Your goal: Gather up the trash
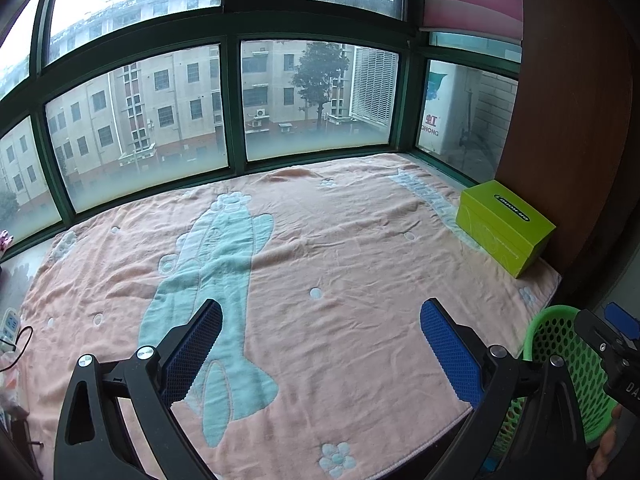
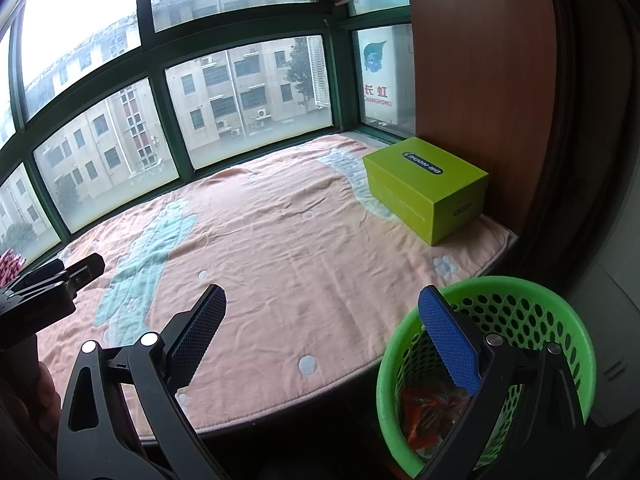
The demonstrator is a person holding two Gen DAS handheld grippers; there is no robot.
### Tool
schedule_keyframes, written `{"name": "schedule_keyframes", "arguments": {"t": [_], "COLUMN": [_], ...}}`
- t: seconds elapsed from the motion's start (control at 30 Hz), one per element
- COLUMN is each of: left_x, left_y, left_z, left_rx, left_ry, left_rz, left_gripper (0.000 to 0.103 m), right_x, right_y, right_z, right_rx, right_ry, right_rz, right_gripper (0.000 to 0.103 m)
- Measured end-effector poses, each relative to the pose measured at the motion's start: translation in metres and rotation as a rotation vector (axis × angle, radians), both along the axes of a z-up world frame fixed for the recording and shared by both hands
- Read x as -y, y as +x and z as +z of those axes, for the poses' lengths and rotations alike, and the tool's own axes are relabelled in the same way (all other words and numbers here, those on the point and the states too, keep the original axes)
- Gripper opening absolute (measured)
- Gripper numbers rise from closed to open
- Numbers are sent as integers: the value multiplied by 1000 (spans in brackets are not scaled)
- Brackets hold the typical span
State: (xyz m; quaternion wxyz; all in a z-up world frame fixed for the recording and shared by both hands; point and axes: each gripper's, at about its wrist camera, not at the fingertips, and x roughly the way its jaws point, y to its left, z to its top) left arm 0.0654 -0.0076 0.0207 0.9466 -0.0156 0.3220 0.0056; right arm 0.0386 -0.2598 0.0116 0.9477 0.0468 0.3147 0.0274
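Both grippers, left gripper (image 1: 320, 344) and right gripper (image 2: 322, 332), hovering with fingers spread wide, holding nothing. Orange wrappers (image 2: 430, 416) down in green basket (image 2: 516, 292) under right fingers; lime box (image 2: 424, 184) beyond on pink blanket (image 2: 280, 240).

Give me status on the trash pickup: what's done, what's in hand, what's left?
Done: orange wrappers sit in the green basket, and the pink blanket shows no loose trash. In hand: nothing; left gripper and right gripper are both open and empty. Left: nothing obvious. Only a green box remains on the blanket.
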Motion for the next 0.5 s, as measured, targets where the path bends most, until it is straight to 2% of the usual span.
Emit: {"name": "schedule_keyframes", "arguments": {"t": [0.17,0.5], "left_x": [-1,-1], "left_y": [2,1], "left_z": [-1,-3], "left_rx": [-13,-24], "left_ry": [-4,-7], "left_rz": [14,33], "left_gripper": [96,96], "right_x": [-3,-1], "right_y": [0,1], "right_z": [1,1], "right_rx": [6,7], "right_ry": [-45,-44], "right_rz": [-22,-25], "right_gripper": [96,98]}}
